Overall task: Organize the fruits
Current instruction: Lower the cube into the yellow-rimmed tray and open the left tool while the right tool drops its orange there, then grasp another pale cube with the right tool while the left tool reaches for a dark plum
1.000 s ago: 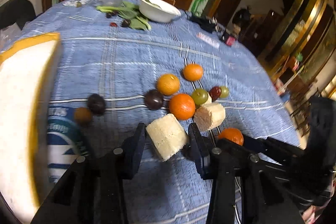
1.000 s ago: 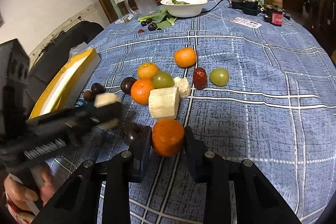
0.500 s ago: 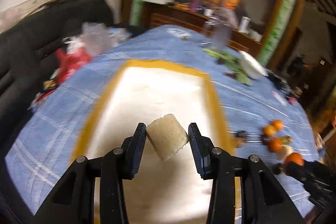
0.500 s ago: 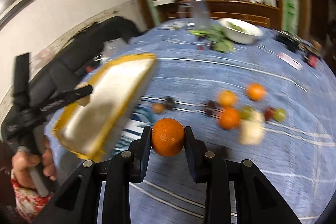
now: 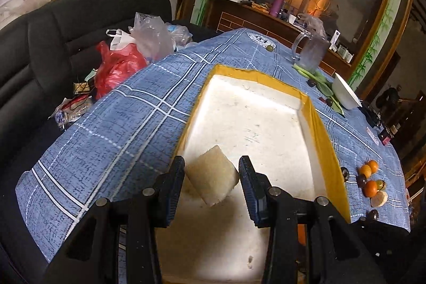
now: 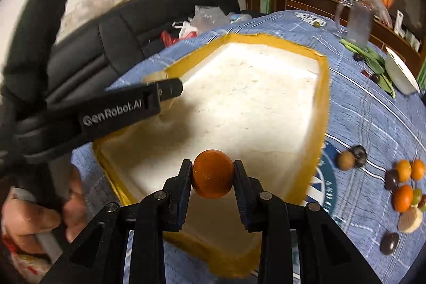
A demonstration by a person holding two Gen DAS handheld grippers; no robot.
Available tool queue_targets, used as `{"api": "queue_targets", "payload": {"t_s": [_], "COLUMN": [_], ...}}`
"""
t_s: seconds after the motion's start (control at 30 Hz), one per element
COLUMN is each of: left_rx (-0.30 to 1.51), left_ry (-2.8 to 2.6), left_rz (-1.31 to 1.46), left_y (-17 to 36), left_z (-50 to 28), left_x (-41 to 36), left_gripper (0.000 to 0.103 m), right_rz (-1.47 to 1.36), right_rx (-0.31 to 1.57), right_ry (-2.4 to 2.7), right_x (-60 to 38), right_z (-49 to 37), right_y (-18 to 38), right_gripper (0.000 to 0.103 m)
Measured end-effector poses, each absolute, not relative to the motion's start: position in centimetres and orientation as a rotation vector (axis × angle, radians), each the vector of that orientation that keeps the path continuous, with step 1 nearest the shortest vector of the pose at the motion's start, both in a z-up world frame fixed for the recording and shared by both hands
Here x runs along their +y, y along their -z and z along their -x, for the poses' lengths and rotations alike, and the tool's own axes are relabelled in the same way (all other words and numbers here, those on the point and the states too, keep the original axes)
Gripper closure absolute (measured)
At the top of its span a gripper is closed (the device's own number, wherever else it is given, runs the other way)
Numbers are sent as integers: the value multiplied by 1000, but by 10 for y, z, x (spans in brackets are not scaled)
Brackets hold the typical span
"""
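Observation:
My left gripper [image 5: 211, 173] is shut on a pale sugarcane chunk [image 5: 211, 175] and holds it over the near left part of the white tray with yellow rim [image 5: 322, 129]. My right gripper [image 6: 213, 177] is shut on an orange [image 6: 212, 173] above the tray's near edge [image 6: 323, 87]. The left gripper also shows in the right wrist view [image 6: 162, 87], over the tray's left rim. Loose fruit lies on the blue cloth right of the tray: oranges [image 5: 368, 169], dark plums [image 6: 359, 152], another pale chunk [image 6: 410, 218].
A white bowl [image 5: 344, 95], green leaves [image 5: 323, 81] and a glass jug [image 5: 310, 52] stand at the table's far end. Plastic bags [image 5: 119, 63] lie on a black sofa [image 5: 53, 25] to the left. The table edge runs along the left.
Both grippers have carried their fruit from the loose pile leftward to the tray. The left gripper has come lower over the tray; the right one now hangs over the tray's near edge.

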State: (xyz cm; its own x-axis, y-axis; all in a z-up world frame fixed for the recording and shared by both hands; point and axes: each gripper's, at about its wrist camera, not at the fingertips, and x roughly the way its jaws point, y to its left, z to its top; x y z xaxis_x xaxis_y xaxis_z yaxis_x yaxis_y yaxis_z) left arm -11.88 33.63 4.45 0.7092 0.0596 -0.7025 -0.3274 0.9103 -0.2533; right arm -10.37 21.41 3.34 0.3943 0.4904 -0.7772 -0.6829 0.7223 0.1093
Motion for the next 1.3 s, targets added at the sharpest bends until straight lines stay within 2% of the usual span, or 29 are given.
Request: {"api": "queue_targets", "payload": {"t_s": [0.1, 0.17, 0.23, 0.43, 0.7, 0.9, 1.07, 1.3], "left_rx": [754, 746, 737, 713, 689, 692, 754, 829], "left_ry": [-216, -199, -188, -202, -145, -69, 50, 172], "left_rz": [381, 400, 417, 406, 332, 260, 182, 102], "left_y": [-45, -46, -49, -65, -91, -99, -85, -67], "left_z": [120, 121, 122, 129, 132, 126, 112, 103], "left_x": [337, 337, 337, 326, 287, 242, 188, 136], "left_gripper": [60, 47, 40, 31, 29, 25, 26, 26], "right_rz": [260, 256, 240, 171, 104, 8, -94, -142], "right_rx": [883, 884, 885, 846, 776, 771, 834, 908], "right_ry": [-752, -749, -748, -734, -669, -452, -266, -250], "right_x": [219, 220, 217, 190, 127, 16, -66, -88], "right_z": [107, 105, 104, 110, 116, 100, 84, 72], "right_y": [-32, -32, -35, -54, -76, -76, -58, -36], "right_gripper": [69, 69, 69, 59, 47, 44, 44, 44]}}
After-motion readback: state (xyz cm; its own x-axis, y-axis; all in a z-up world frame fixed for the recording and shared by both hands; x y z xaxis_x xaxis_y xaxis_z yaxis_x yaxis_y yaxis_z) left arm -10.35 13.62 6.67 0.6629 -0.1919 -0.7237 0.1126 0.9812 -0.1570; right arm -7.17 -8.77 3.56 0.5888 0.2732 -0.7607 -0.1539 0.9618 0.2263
